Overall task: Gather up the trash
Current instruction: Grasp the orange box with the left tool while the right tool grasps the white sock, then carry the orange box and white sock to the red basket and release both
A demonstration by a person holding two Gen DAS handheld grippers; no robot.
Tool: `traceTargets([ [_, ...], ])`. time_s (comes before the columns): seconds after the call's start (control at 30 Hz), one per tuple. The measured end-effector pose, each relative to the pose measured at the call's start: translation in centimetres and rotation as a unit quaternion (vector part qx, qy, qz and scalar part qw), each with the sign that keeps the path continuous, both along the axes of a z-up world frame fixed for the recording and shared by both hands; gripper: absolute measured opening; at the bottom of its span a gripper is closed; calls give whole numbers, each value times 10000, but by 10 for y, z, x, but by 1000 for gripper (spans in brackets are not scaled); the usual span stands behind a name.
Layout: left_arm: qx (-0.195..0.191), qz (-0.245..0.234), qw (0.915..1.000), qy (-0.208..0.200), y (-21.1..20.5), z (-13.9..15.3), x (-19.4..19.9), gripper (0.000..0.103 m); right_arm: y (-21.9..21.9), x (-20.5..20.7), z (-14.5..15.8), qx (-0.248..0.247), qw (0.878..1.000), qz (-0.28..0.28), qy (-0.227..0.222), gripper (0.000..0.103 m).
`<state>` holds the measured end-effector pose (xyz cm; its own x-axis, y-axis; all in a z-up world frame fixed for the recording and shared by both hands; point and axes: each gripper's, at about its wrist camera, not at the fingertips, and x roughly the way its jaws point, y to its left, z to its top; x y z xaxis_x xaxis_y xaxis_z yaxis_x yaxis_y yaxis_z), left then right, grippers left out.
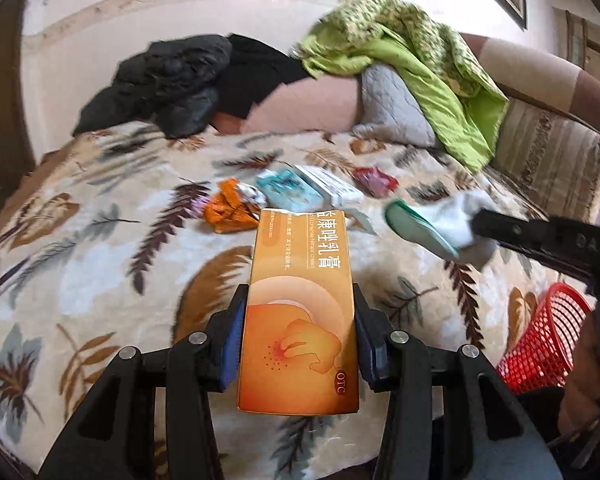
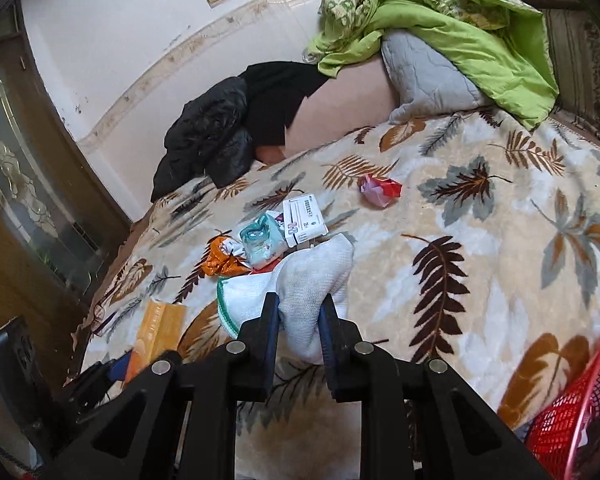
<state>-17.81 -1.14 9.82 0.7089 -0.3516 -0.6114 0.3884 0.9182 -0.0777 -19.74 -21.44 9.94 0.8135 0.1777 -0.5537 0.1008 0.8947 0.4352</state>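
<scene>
Left wrist view: an orange box (image 1: 300,312) is pinched across its width by the left gripper (image 1: 298,332), above the leaf-patterned blanket (image 1: 100,264). Its long axis is laid along the fingers, the torn end pointed away toward the pillows. In the right wrist view a white sock (image 2: 308,280) with a green cuff is clamped in the nearly closed right gripper (image 2: 298,320); its length is slanted, the cuff turned left. More litter is left on the blanket beyond: an orange wrapper (image 1: 230,210), a teal packet (image 1: 286,190), a white box (image 1: 328,186) and a red wrapper (image 1: 374,180). A red basket (image 1: 544,340) is seen at the right edge.
</scene>
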Motion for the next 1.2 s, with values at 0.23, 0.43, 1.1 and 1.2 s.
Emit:
traceTargets([
  [0.23, -71, 269, 9996, -56, 11, 4, -5, 46, 5, -11, 6, -157, 9998, 29, -148, 21],
  [0.43, 45, 357, 9993, -110, 6, 3, -3, 46, 5, -13, 8, -133, 9997, 51, -203, 21],
  [1.1, 375, 680, 9970, -42, 10, -16, 19, 46, 6, 4, -2, -98, 9999, 43, -3, 21],
  [1.2, 367, 687, 9970, -10, 11, -18, 24, 46, 6, 8, -4, -67, 10000, 52, 33, 21],
])
